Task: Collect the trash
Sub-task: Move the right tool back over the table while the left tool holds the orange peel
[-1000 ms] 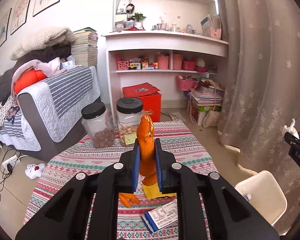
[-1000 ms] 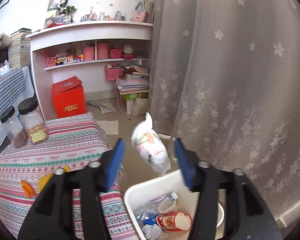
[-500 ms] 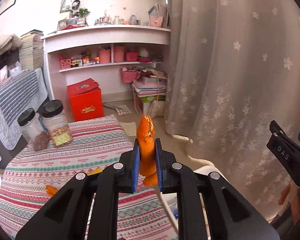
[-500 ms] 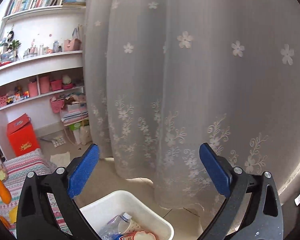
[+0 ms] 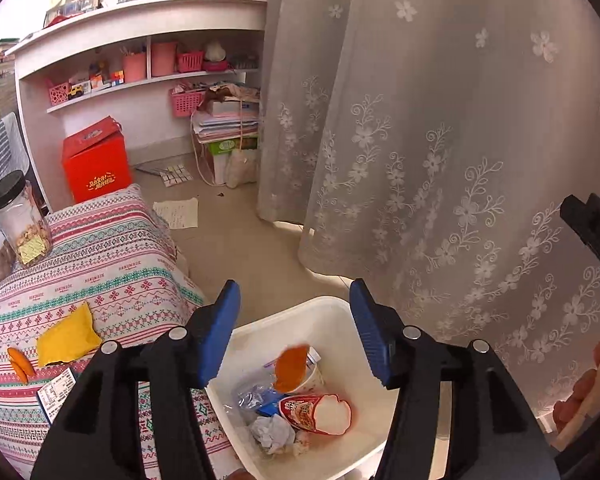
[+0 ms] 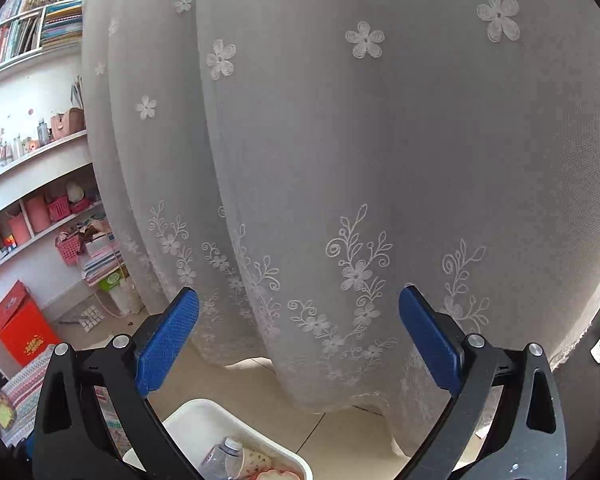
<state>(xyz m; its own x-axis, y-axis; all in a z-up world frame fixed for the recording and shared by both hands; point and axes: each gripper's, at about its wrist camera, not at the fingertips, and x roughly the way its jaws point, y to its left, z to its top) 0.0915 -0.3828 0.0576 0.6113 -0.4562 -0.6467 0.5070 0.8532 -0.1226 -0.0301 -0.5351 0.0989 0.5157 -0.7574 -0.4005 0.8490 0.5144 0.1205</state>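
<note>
The left gripper (image 5: pixel 294 332), jaws just opened and empty, hangs over the bin (image 5: pixel 332 320) where the peel (image 5: pixel 290 368) drops: light, limp stuff best pinched mid-strip; the right gripper (image 6: pixel 298 336) gapes wide, empty.

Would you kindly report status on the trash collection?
Both hand-held grippers open, left just opening. Orange peel released over white bin. Nothing obstructing.

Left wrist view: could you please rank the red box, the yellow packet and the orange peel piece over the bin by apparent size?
1. Red square box
2. Flat yellow packet
3. Orange peel piece, though it sits nearer the camera.
</note>
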